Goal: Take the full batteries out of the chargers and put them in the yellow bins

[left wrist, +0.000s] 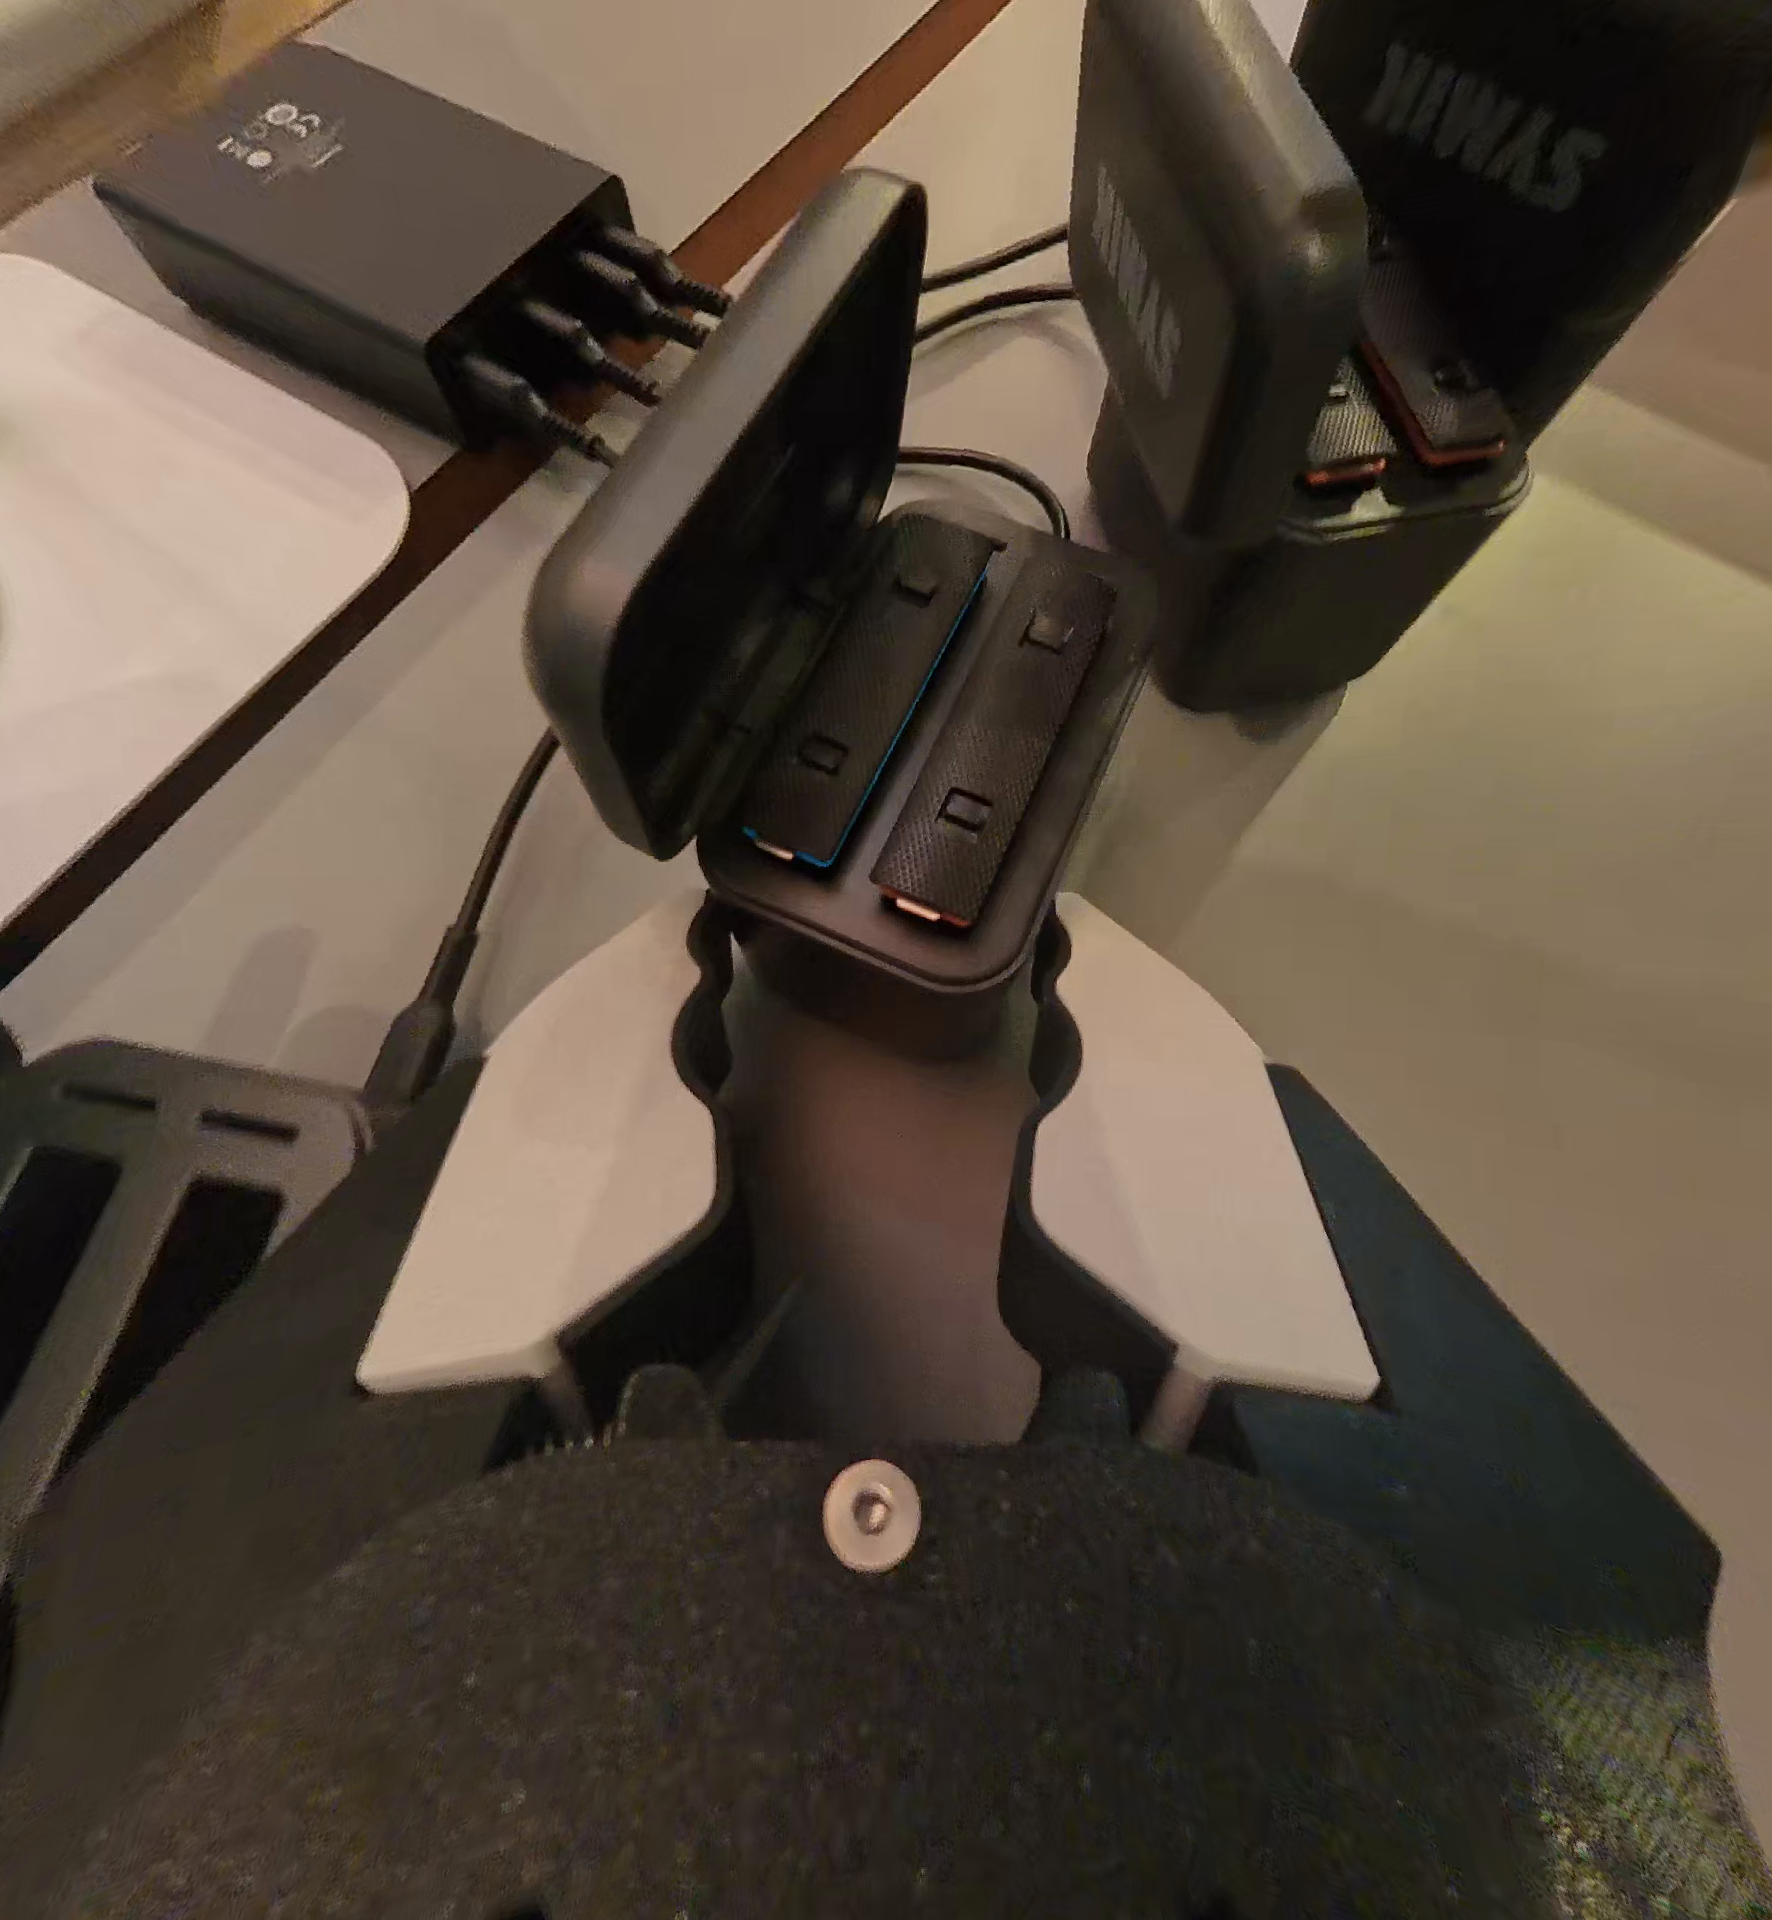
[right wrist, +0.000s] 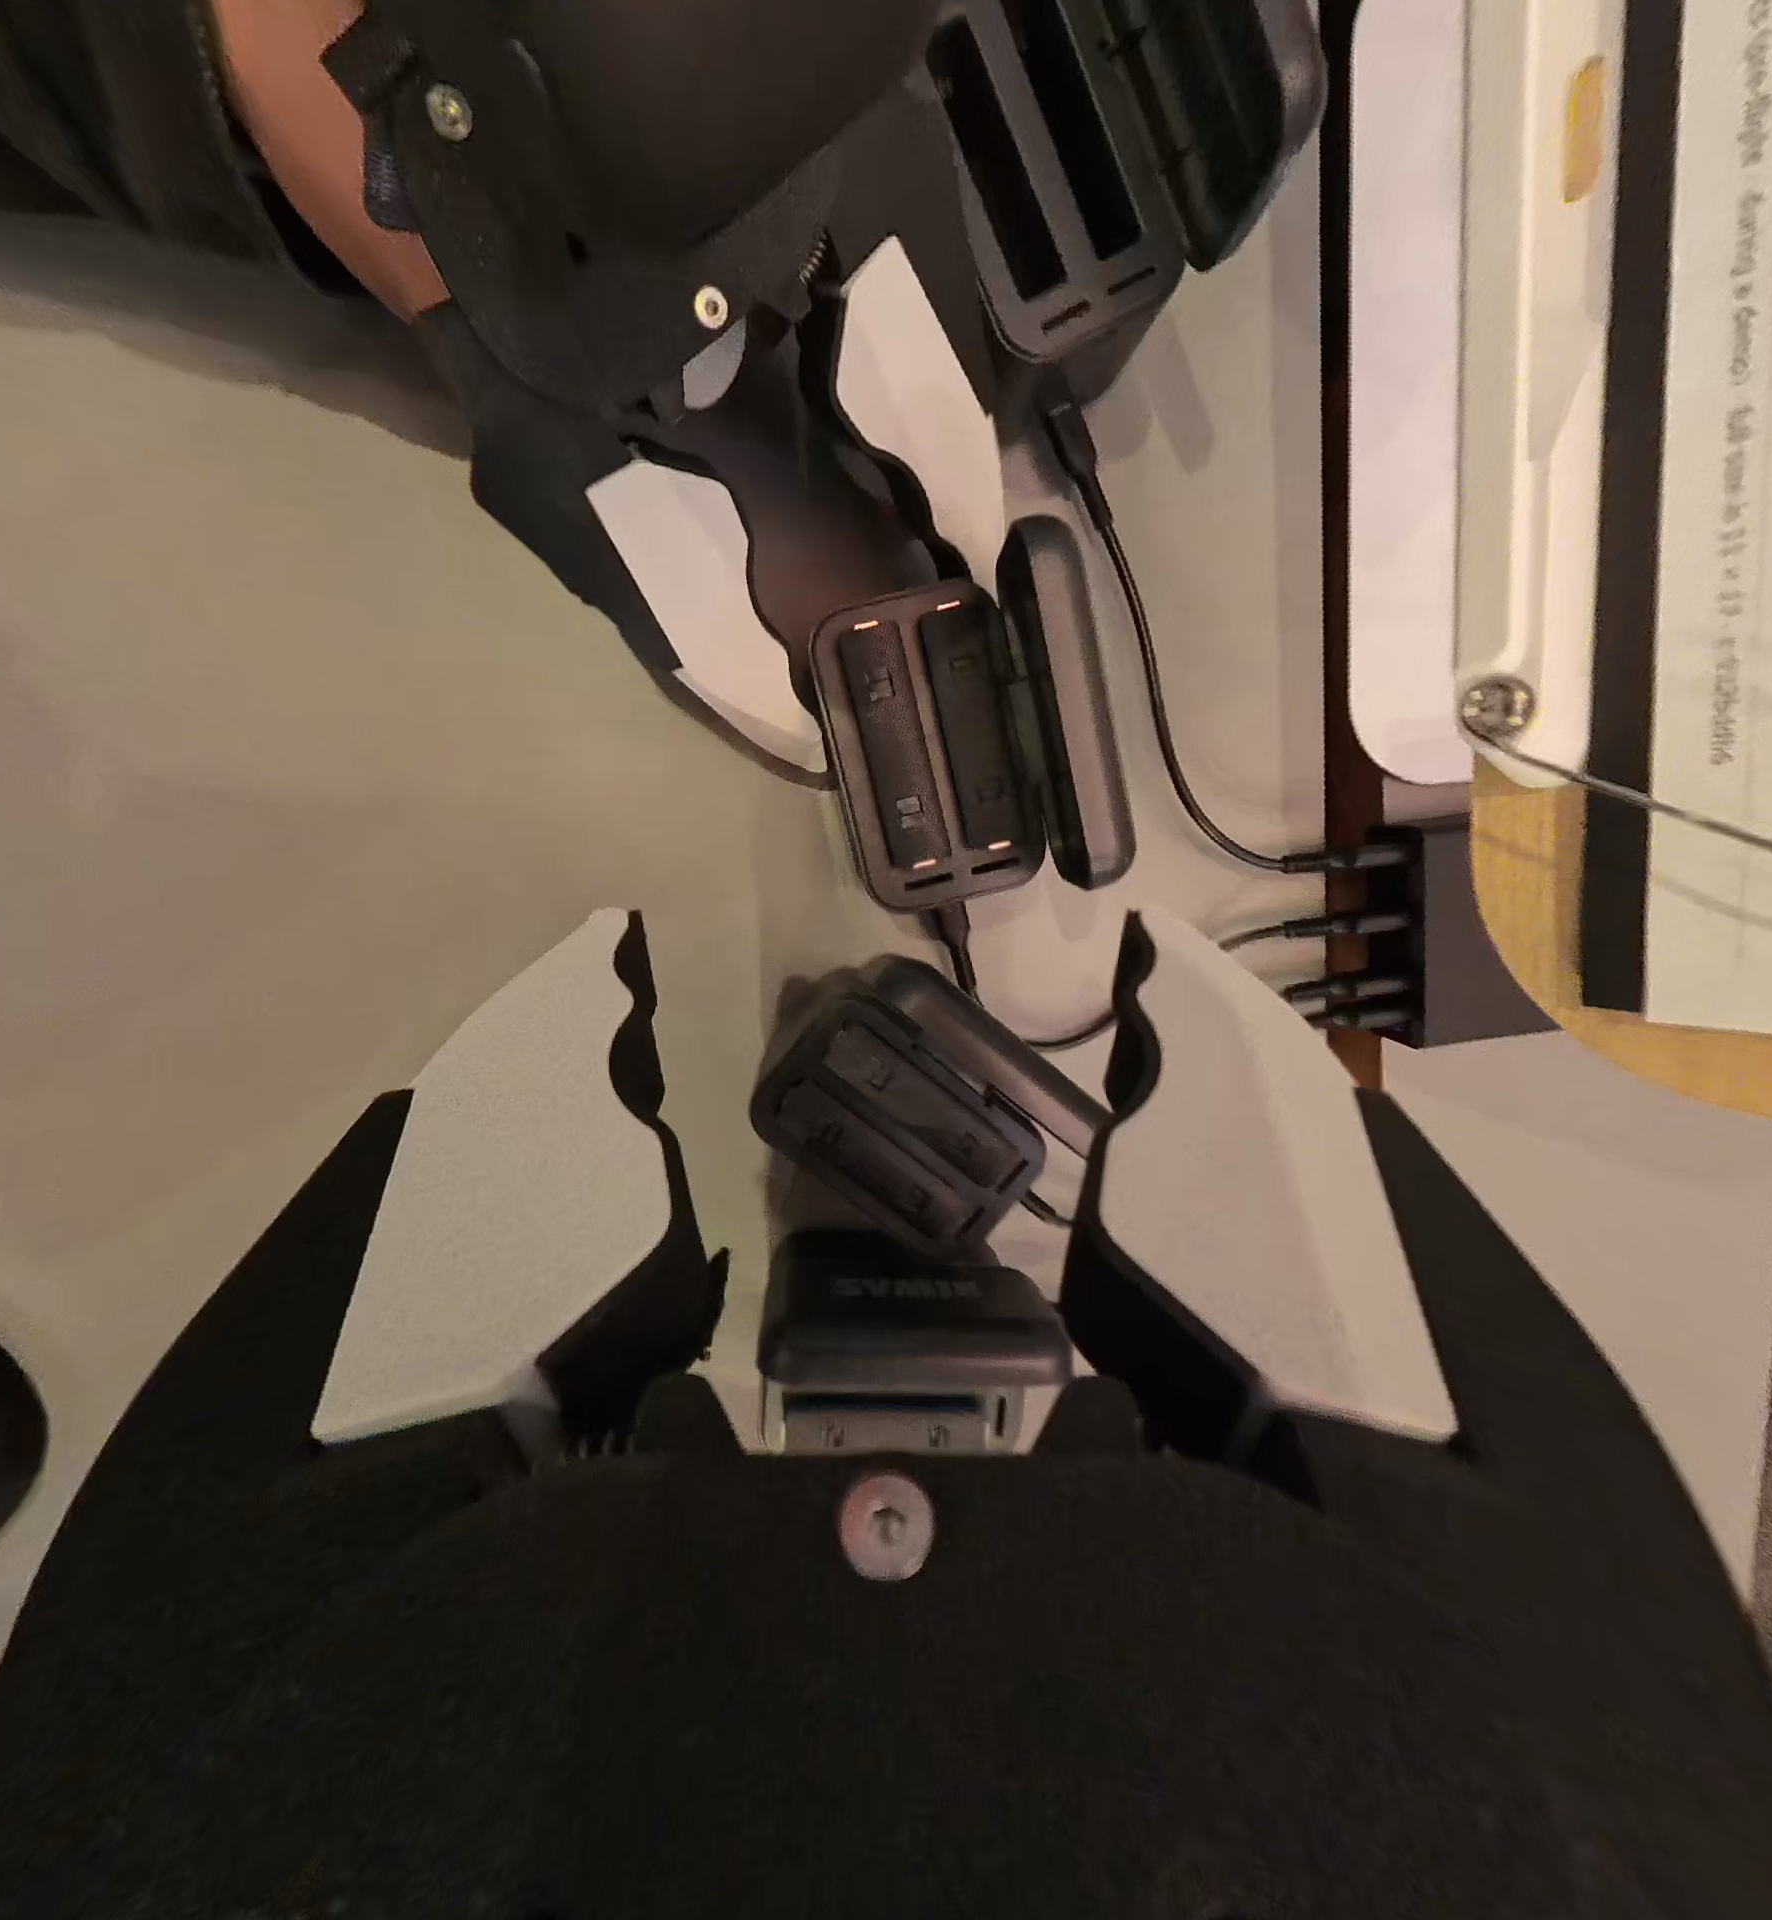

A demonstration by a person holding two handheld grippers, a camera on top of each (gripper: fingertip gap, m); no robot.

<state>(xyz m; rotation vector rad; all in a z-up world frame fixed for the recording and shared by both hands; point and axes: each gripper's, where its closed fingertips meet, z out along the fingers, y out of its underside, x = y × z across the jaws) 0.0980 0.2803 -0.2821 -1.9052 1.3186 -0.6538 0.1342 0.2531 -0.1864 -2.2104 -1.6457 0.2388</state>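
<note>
- Black, textured batteries sit side by side in an open charger case (left wrist: 923,748) directly ahead of the left gripper (left wrist: 877,925): one with a blue edge (left wrist: 861,717) on the left, one with a red end (left wrist: 996,748) on the right.
- White fingers of the left gripper are set around the near end of this case; whether they press it cannot be told.
- Its hinged lid (left wrist: 726,520) stands up on the left of the batteries.
- Ahead and to the right, a second charger (left wrist: 1308,499) stands with lid raised, red-ended batteries showing inside.
- To the near left lies an empty charger (left wrist: 103,1247) with two bare slots.
- Ahead to the left, a black power hub (left wrist: 373,260) carries four plugged cables (left wrist: 612,332); one cable (left wrist: 466,914) runs along the white table (left wrist: 1536,831).
- From the right wrist view, the right gripper (right wrist: 882,997) is spread wide above the table, holding nothing.
- Between its fingers lie a tilted charger (right wrist: 903,1132) and, nearer, a closed dark case (right wrist: 913,1320).
- No yellow bin shows in either view.
</note>
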